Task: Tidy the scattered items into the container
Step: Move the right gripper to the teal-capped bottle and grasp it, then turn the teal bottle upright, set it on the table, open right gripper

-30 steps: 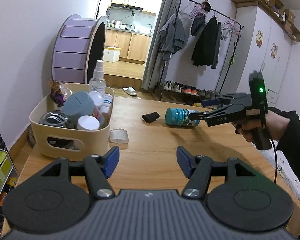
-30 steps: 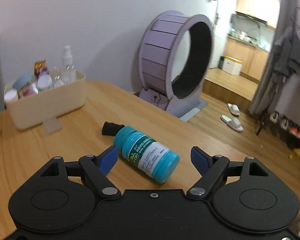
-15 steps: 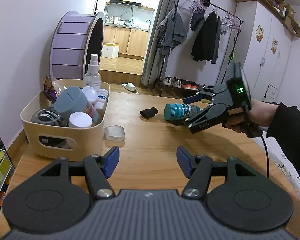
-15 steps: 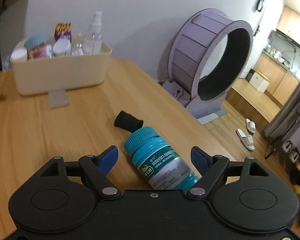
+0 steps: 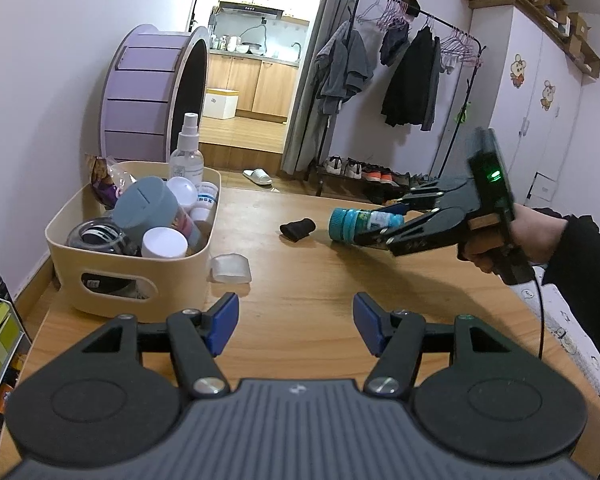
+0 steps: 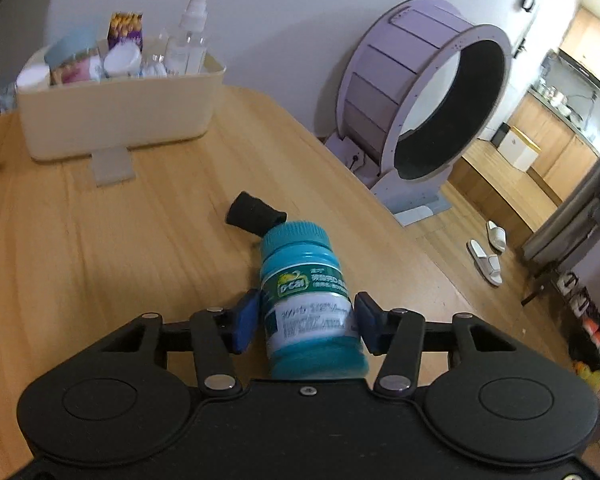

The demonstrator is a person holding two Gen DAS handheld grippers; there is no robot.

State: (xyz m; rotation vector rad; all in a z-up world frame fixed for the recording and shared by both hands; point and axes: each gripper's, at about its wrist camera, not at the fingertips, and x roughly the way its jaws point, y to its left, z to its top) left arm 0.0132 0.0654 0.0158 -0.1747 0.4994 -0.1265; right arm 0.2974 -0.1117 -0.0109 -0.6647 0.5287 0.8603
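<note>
A teal pill bottle (image 6: 300, 264) with a green and white label lies on the wooden table (image 6: 80, 260), cap pointing away. My right gripper (image 6: 306, 312) straddles its body; its jaws are closing and both blue pads touch the bottle's sides. In the left wrist view the bottle (image 5: 346, 226) sits between the right gripper's (image 5: 380, 224) fingers at mid-right. The cream container (image 5: 140, 276) at left holds several jars and a spray bottle. My left gripper (image 5: 296, 320) hangs open over bare table, nothing between its pads.
A small black sleeve-like item (image 5: 298, 229) lies just beyond the bottle. A translucent plastic piece (image 5: 230, 267) rests against the container's side. A purple wheel (image 5: 148, 92) and a clothes rack (image 5: 400, 80) stand past the table. A person's hand (image 5: 532, 236) holds the right gripper.
The right gripper rolled and came down over the teal bottle, and its jaws narrowed from wide apart onto the bottle's sides. The left gripper stayed put.
</note>
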